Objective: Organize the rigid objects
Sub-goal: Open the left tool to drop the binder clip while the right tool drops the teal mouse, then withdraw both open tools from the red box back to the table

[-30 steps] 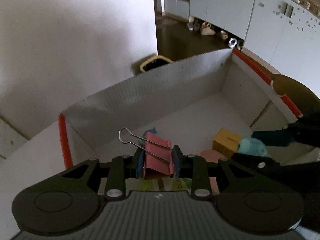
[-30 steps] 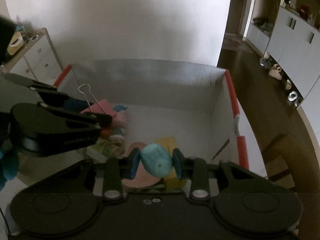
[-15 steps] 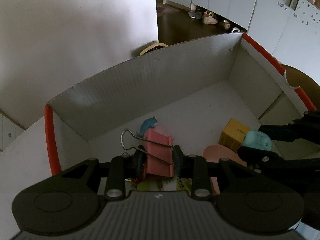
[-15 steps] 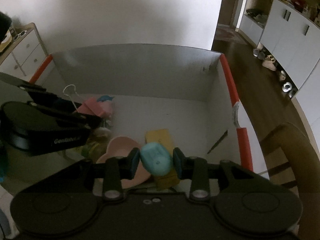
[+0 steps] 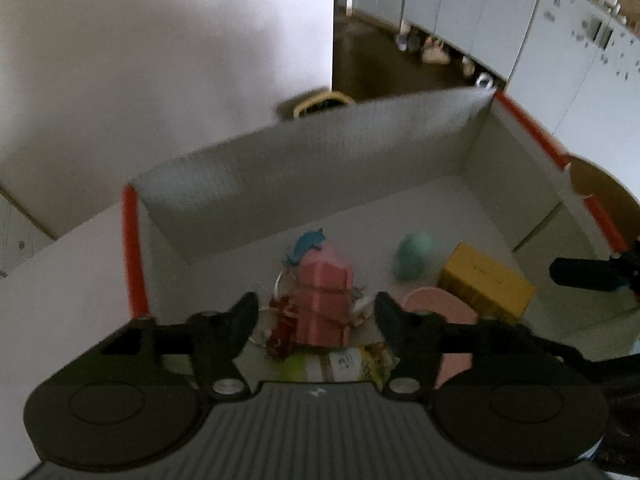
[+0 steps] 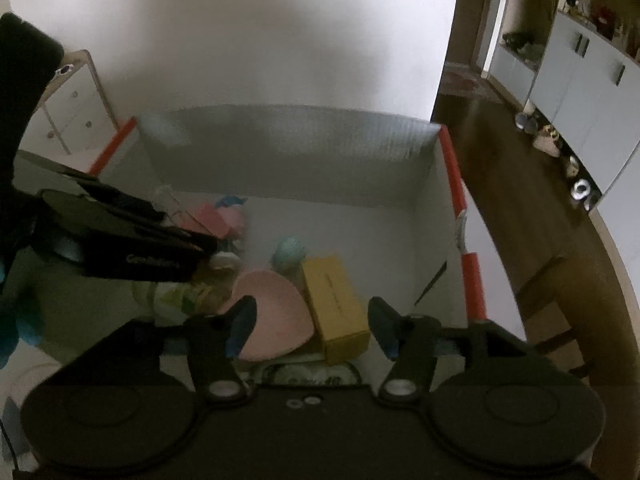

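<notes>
My left gripper (image 5: 316, 312) hangs over a white cardboard box (image 5: 300, 184) with orange edges, and its jaws are opening. The pink binder clip (image 5: 324, 300) shows between them, but the pads do not touch it; it rests on the pile below. My right gripper (image 6: 312, 320) is opening too, with nothing between its fingers. The teal egg-shaped object (image 6: 290, 254) lies on the box floor behind the yellow box (image 6: 336, 304) and the pink heart-shaped dish (image 6: 272, 316). From the left wrist, the teal object (image 5: 414, 260) sits left of the yellow box (image 5: 484, 284).
A green and yellow packet (image 5: 348, 364) and a small blue piece (image 5: 308, 242) also lie in the box. Beyond its far wall (image 6: 300, 160) are a white wall and a yellow basket (image 5: 320, 104). A wooden chair (image 6: 560, 280) stands to the right, white drawers (image 6: 76, 108) to the left.
Both grippers have opened. The pink binder clip has left the left gripper and dropped onto the pile. The teal object has left the right gripper and now lies on the box floor.
</notes>
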{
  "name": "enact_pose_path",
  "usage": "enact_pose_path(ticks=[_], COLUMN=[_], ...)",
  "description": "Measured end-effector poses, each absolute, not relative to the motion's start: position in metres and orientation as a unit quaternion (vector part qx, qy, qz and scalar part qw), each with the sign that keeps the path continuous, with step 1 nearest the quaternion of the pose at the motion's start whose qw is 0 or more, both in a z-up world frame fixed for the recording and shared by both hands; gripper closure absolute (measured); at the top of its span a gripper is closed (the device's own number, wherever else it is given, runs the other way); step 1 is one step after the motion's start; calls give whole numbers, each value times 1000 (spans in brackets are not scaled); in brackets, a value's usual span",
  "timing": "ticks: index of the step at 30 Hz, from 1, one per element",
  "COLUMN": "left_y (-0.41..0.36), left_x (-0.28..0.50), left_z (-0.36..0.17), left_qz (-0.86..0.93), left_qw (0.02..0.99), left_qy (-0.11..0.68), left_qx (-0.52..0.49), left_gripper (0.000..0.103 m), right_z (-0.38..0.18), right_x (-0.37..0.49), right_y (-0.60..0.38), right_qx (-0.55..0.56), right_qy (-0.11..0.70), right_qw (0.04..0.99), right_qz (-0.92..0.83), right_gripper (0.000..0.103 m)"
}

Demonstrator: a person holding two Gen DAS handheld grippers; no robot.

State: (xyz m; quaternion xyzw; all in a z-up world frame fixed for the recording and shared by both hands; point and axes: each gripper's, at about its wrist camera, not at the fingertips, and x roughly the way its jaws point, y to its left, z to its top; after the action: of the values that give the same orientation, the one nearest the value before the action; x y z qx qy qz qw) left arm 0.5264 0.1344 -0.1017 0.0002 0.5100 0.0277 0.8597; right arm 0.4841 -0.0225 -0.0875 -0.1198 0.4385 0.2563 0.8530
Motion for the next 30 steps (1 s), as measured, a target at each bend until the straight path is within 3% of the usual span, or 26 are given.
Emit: enact_pose_path(ticks=[14, 25, 30], left_y=[126, 106, 98], left_x=[471, 409, 379], left_z=[-48, -7, 7], left_qz=[35, 30, 20], left_qw=[887, 906, 914], left_qy=[461, 422, 406], left_qx=[-5, -5, -19], left_gripper=[38, 38, 31], right_z=[-33, 1, 12], right_x=[437, 388, 360], right_y=[-50, -84, -98], right_qx=[-82, -56, -49], right_qy=[393, 362, 346], right_qw=[872, 882, 882], right_qz=[280, 297, 316], right_gripper=[20, 15, 7])
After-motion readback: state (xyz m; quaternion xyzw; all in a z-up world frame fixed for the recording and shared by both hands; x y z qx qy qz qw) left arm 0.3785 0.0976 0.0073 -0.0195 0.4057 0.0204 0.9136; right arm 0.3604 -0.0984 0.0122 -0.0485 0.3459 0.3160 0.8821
